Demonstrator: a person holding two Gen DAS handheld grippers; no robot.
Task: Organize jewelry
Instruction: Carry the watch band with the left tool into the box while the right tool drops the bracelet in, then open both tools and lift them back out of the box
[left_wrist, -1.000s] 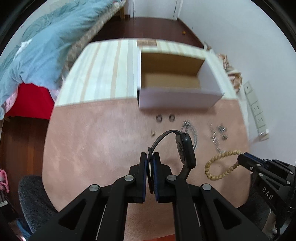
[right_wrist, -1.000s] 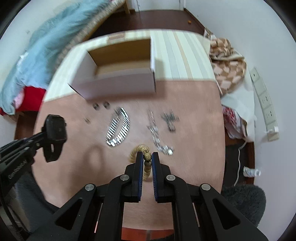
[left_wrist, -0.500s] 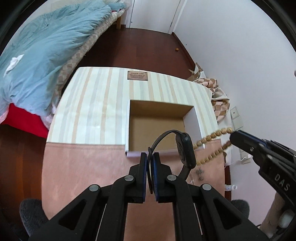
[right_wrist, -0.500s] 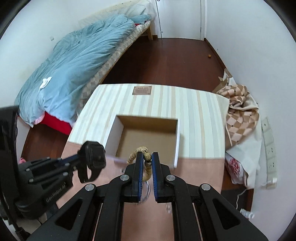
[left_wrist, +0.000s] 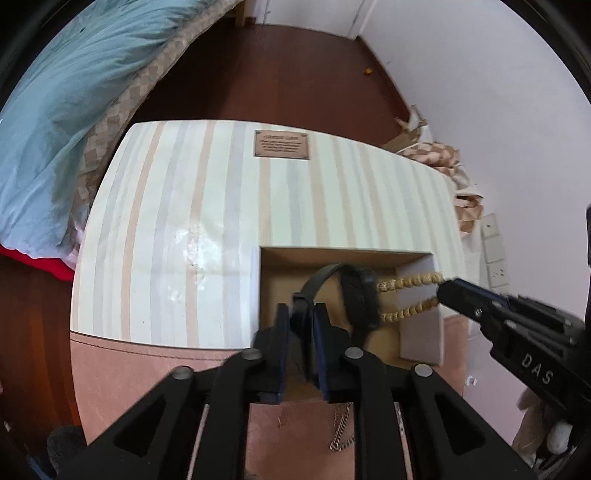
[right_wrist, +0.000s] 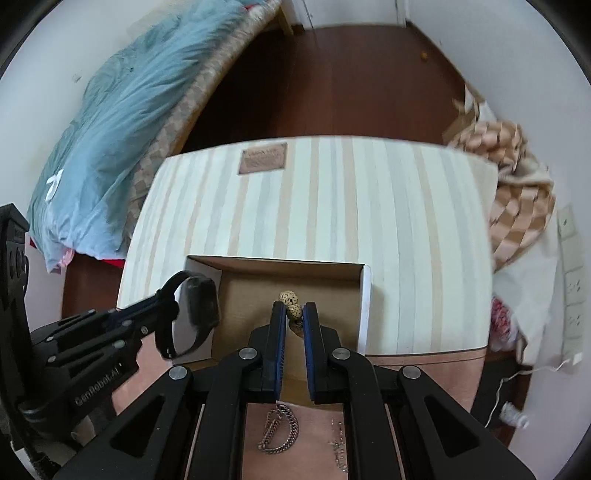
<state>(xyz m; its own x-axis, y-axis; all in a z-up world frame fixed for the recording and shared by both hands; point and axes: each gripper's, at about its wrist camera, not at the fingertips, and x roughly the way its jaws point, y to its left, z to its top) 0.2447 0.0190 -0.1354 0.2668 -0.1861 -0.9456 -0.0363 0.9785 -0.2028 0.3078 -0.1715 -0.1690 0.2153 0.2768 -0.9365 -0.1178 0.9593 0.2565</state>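
black watch, tan bead bracelet — over box

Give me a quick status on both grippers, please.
Left gripper shut on black watch. Right gripper shut on bead bracelet. Both over open box. Nothing blocking.

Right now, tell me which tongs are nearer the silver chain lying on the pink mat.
Hard to call. Both tongs hang over the open box, left shut on the black watch, right shut on the bead bracelet; the silver chain lies behind both.
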